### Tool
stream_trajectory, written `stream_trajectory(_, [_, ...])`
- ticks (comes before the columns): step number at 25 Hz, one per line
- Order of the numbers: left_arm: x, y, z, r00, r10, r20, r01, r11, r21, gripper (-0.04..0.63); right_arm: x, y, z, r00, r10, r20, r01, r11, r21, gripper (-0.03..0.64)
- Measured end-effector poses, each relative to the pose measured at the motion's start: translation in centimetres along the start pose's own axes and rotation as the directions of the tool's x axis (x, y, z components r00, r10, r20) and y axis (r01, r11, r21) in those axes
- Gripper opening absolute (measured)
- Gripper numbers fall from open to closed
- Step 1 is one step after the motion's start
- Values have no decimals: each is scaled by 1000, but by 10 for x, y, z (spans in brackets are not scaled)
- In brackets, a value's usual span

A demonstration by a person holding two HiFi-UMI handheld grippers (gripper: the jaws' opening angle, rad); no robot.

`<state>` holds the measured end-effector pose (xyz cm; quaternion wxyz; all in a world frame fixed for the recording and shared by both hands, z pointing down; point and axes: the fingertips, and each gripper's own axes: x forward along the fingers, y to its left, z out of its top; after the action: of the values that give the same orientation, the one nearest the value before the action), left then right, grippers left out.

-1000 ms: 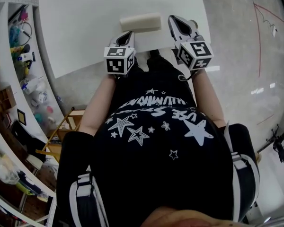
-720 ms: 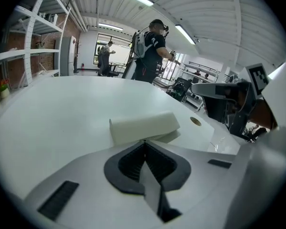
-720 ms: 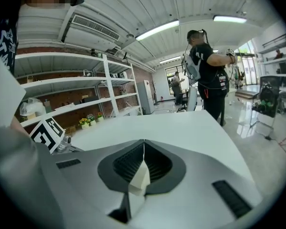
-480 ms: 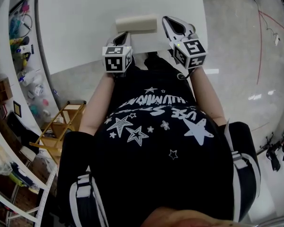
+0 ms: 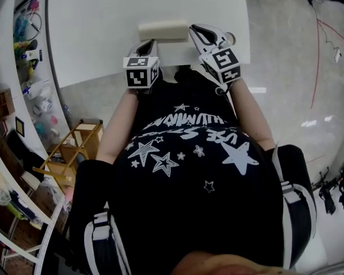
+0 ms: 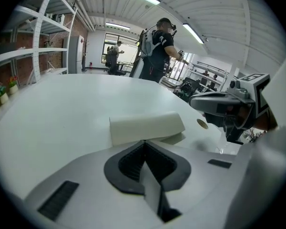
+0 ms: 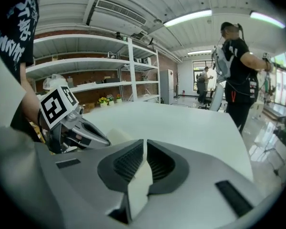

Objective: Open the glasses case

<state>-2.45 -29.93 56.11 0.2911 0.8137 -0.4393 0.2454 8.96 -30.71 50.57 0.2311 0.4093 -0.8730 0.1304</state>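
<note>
The cream glasses case (image 5: 163, 30) lies shut on the white table (image 5: 97, 27), close to its near edge. In the left gripper view the case (image 6: 145, 128) sits just past my left gripper (image 6: 144, 142), whose jaws are shut and empty. In the head view the left gripper (image 5: 151, 42) points at the case's near side. My right gripper (image 5: 193, 27) reaches the case's right end, with its jaws shut on nothing (image 7: 144, 143). Whether it touches the case I cannot tell. Only a corner of the case (image 7: 116, 135) shows in the right gripper view, behind the left gripper (image 7: 71, 125).
Shelves (image 5: 11, 67) with small items run along the left, and a wooden stool (image 5: 74, 153) stands below the table edge. Other people (image 6: 159, 46) stand far behind the table. The right gripper (image 6: 224, 106) shows at the right of the left gripper view.
The right gripper has shifted left and rolled, so that its tips now sit at the case's right end. The left gripper has hardly moved. The case lies as before.
</note>
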Motion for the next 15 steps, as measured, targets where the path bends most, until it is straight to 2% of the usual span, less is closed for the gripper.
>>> stream_trajectory(3, [0,0,1,1000,7,3,-7,1000,-11,12,5,4,1,1000,23,-8,-24,995,-100,11])
stream_trajectory(5, [0,0,1,1000,11,3,-11,1000,-19,12,9,10,0,998,63,-30,-67,984,-165,47])
stream_trajectory(8, [0,0,1,1000,16,1,-16,999,-28,12,15,19,-3,990,125,-60,-135,967,-215,62])
stream_trajectory(15, [0,0,1,1000,31,3,-31,999,-44,12,25,27,-21,970,189,-151,-229,921,-316,224])
